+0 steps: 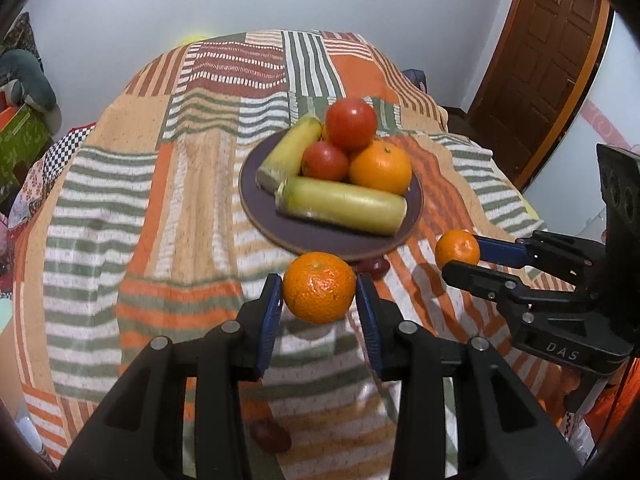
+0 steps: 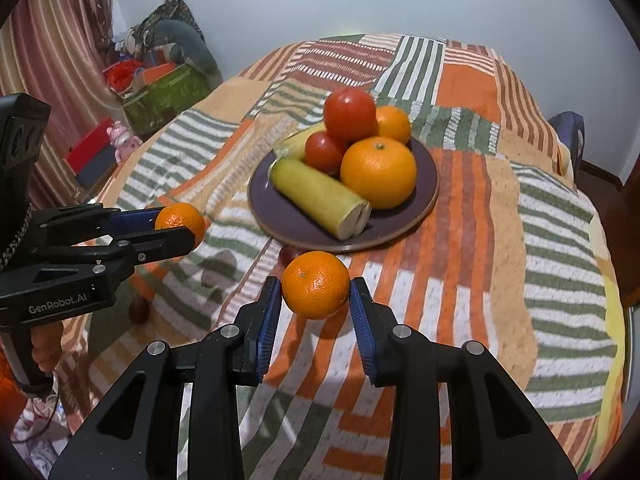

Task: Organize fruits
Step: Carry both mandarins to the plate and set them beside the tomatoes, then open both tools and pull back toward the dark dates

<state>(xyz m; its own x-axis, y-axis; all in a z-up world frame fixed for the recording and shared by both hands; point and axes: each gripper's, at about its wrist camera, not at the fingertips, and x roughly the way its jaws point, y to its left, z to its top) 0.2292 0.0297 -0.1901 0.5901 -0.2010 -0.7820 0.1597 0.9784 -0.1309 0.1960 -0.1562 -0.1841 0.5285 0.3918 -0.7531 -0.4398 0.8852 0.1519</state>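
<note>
Covering the surface (image 1: 100,200) is a striped patchwork cloth, its near edge cut off behind both claws. A dark plate (image 1: 264,216) near the middle carries bananas, tomatoes and oranges. Left claw (image 1: 318,300) grips one mandarin (image 1: 319,287); right claw (image 2: 316,296) grips another mandarin (image 2: 315,285). Small dark reddish fruits lie partly hidden, unidentifiable.

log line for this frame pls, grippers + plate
left gripper: shut on small orange mandarin | right gripper: shut on second mandarin | dark round plate: bananas, tomatoes, oranges
</note>
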